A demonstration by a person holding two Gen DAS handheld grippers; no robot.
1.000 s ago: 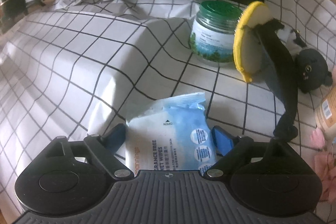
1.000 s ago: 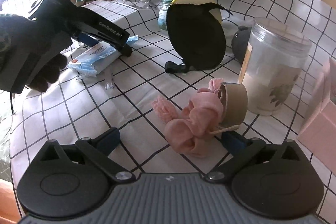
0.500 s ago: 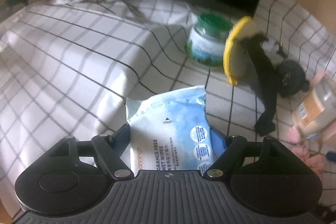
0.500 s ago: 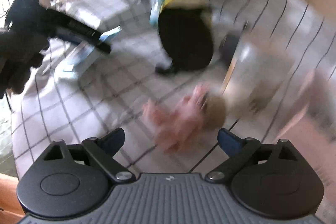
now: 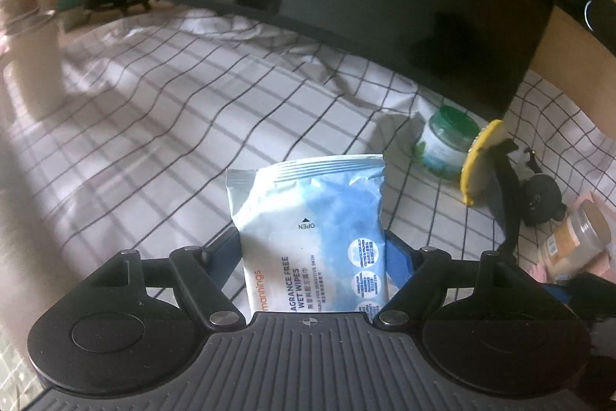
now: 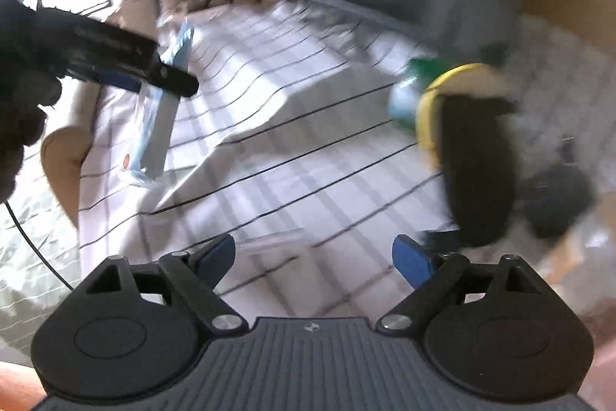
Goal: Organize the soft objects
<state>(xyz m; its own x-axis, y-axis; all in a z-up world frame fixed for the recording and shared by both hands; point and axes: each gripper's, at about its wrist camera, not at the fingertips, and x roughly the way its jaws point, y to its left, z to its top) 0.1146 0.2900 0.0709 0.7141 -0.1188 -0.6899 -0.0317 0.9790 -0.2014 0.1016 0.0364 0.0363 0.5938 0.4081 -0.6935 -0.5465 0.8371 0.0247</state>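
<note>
While I hold the wet wipes pack [image 5: 308,234] in my left gripper [image 5: 312,249], its blue fingers [image 5: 396,257] press the pack's two long edges, which I judge is the sensible grip for a soft, squashy packet: squeezing across the width keeps it from folding or sliding out. From the right wrist view the pack [image 6: 159,114] hangs clear above the checked tabletop [image 6: 308,149], so I reckon it is in transit to wherever the soft things are being gathered.

My right gripper [image 6: 312,257] has its fingers spread wide with nothing between them; a small clear wrapper [image 6: 269,239] lies on the cloth just beyond them. Farther right stand a green-lidded jar [image 5: 442,145], a yellow-rimmed round stand [image 5: 481,160] and a dark plush toy [image 5: 539,195], close together.

Much is hard to read. The right wrist view is smeared by motion, so the jar and plush there are only blobs. In the left wrist view the pack's lower end is cut off by the gripper body, and a clear jar [image 5: 573,245] and something pink at the right edge are only partly in view. I cannot see any bin or tray for the pack.
</note>
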